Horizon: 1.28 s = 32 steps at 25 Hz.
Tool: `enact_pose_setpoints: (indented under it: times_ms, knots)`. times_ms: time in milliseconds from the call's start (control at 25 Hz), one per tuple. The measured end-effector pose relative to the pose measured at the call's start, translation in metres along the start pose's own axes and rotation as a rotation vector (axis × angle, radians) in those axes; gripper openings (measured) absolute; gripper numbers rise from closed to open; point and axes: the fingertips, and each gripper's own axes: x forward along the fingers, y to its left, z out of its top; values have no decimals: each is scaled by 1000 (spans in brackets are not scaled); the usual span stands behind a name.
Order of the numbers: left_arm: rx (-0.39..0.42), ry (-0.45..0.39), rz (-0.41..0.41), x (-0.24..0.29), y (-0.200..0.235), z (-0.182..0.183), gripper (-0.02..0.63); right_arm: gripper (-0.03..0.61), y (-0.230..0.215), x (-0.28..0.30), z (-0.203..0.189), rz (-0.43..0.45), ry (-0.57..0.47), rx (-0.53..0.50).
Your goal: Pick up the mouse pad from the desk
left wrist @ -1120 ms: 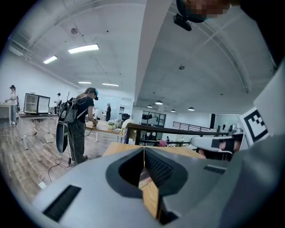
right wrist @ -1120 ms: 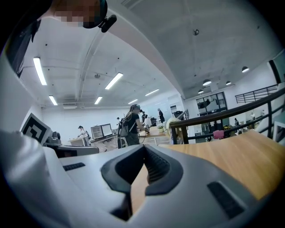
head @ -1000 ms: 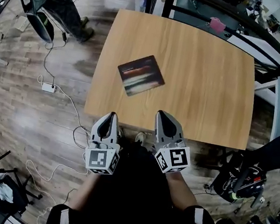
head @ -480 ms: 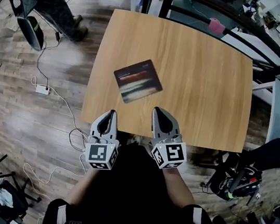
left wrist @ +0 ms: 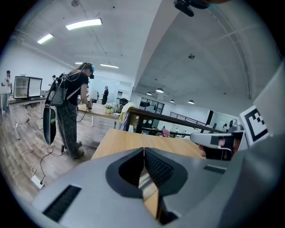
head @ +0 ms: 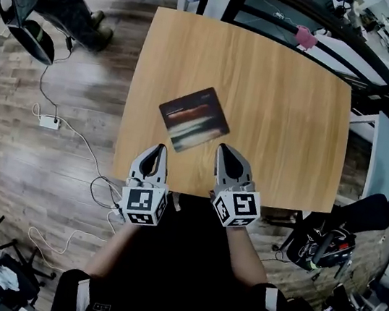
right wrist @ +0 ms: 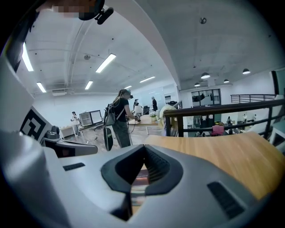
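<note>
— Where's the mouse pad (head: 194,118)?
— Flat on the desk (head: 289,115), near its front left, lying at a slant, just ahead of both tools and touched by neither
— And the tools?
— The left gripper (head: 157,148) and the right gripper (head: 226,149) both have their jaws pressed together, with nothing between them
— How will the pad handle?
— Light, thin and floppy, I'd guess, with a grippy underside and no edge standing up. I'd open the right jaws and take its nearest corner, perhaps after dragging it over the desk's front edge, since it will likely droop once lifted
</note>
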Motion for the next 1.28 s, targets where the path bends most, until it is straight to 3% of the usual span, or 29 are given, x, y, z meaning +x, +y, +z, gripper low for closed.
enact_pose_setpoints:
  times_ms: [360,560,800,960,1080,1280]
  knots:
    - [-83,62,70,40,11,-20,23,29,-38,47,-16,43,84,-14]
    - [-122,27,168,56,22,-34,25,31,-63,75,-50,80,191,12]
    - [-196,156,196,84,30,-80,25,35,-82,103,-94,102,296,35]
    - [-234,221,185,99,32,-107,32,121,-89,113,-132,136,396,44]
    - [-250,275,184,110,39,-127,140,168,-96,122,-157,147,467,54]
    - [-265,362,176,126,49,-158,207,210,-108,136,-186,148,558,84]
